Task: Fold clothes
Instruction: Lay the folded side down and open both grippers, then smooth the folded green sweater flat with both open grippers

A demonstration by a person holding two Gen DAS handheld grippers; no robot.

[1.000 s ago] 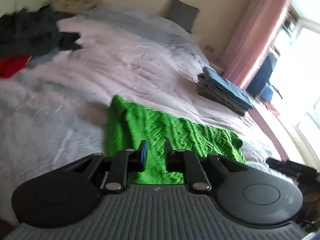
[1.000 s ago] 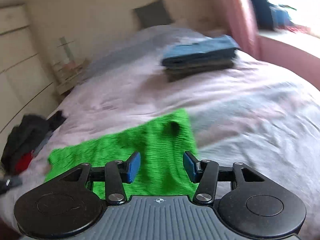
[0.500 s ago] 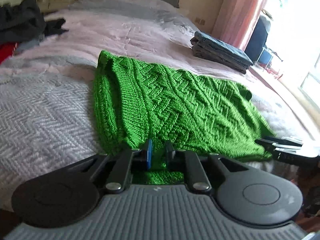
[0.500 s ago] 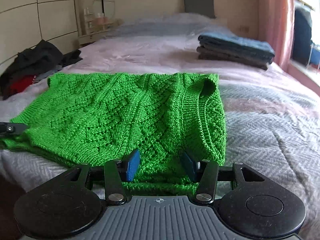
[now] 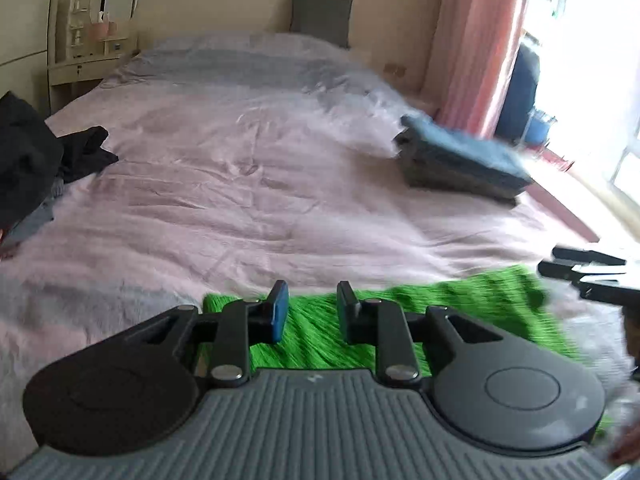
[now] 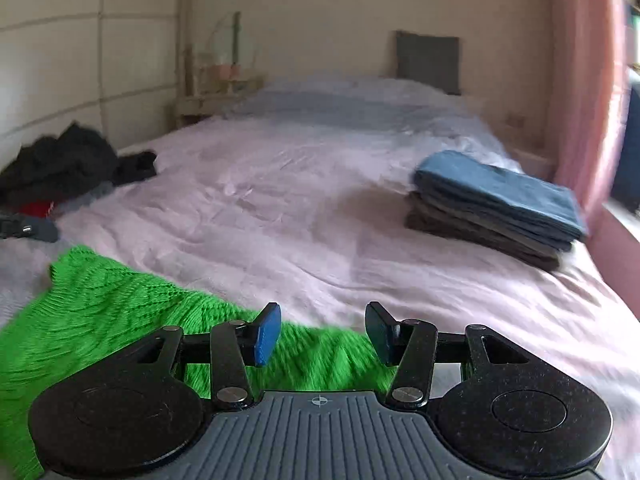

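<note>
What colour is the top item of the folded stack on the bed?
Blue; the top item of the folded stack shows best in the right wrist view.

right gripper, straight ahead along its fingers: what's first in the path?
Likely the bedcover. The right gripper is open, above the far edge of the green sweater, aimed up the bed. The folded stack sits off to the right, the grey pillow farther back. Depth is unclear.

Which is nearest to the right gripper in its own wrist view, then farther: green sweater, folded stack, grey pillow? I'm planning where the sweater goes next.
From the right gripper:
1. green sweater, directly beneath and left.
2. folded stack, mid-bed, right.
3. grey pillow, at the far wall.
</note>
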